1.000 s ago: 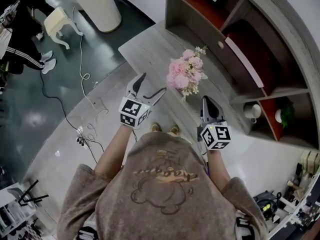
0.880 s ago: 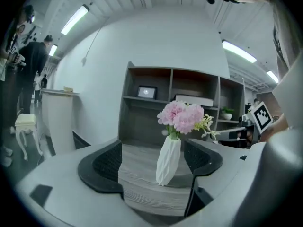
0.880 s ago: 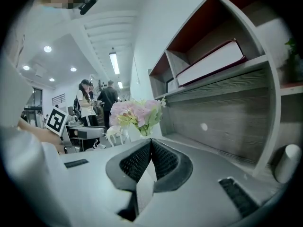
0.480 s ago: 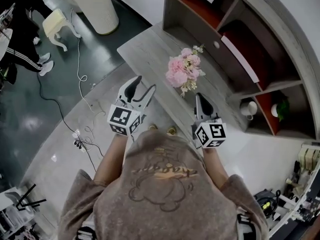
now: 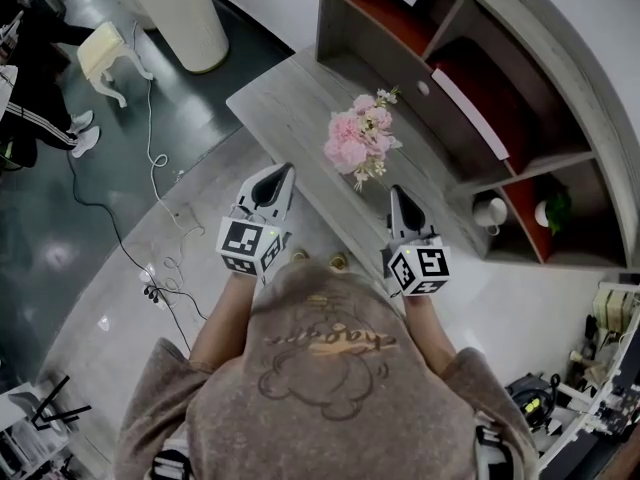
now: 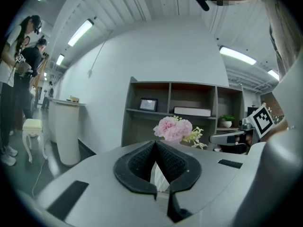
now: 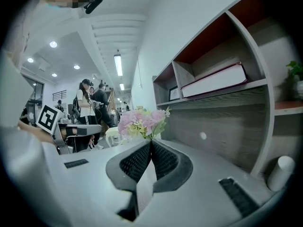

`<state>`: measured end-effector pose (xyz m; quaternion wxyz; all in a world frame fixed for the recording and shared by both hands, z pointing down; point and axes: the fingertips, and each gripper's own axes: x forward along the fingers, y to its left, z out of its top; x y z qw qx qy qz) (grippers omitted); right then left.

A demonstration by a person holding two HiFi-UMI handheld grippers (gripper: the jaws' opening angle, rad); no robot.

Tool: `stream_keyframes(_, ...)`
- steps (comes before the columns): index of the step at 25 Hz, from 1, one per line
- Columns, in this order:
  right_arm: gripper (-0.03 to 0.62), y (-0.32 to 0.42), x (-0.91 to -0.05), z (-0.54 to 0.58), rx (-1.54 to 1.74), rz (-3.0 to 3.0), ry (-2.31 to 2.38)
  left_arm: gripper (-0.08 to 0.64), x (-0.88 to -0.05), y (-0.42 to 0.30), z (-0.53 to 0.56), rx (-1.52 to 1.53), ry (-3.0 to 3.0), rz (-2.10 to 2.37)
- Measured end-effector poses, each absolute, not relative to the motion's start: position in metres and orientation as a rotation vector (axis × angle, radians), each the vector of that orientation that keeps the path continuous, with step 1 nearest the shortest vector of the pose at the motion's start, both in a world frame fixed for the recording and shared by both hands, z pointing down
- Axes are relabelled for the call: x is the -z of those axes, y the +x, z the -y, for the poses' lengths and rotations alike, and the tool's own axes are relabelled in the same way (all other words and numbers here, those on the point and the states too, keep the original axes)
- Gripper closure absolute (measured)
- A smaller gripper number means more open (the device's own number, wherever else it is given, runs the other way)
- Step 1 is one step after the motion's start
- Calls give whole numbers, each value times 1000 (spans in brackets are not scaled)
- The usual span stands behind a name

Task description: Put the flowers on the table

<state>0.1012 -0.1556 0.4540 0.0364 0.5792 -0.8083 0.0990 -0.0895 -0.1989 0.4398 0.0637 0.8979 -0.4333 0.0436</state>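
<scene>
Looking down in head view: pink flowers (image 5: pixel 360 140) resting on grey wood-grain table (image 5: pixel 285 93), well apart from left tool (image 5: pixel 283 170) at their 7 o'clock and right tool (image 5: pixel 398 194) at 5 o'clock. Left gripper view: ribbed black pads pressed together, empty. Right gripper view: likewise closed on nothing. Placing seemingly done; next, backing away without brushing soft round blooms.

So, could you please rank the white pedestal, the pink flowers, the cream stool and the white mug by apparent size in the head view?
1. The white pedestal is largest, though cut off at the top edge.
2. The pink flowers and cream stool look about alike; the stool is farther away, so unranked.
3. The white mug is smallest.
</scene>
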Motion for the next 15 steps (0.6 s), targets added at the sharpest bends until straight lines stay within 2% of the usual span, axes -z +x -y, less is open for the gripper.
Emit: stream_keyframes(15, 604, 108, -466, 156, -335, 2472, 1800, 543, -466, -95, 200, -177, 2642, 1338)
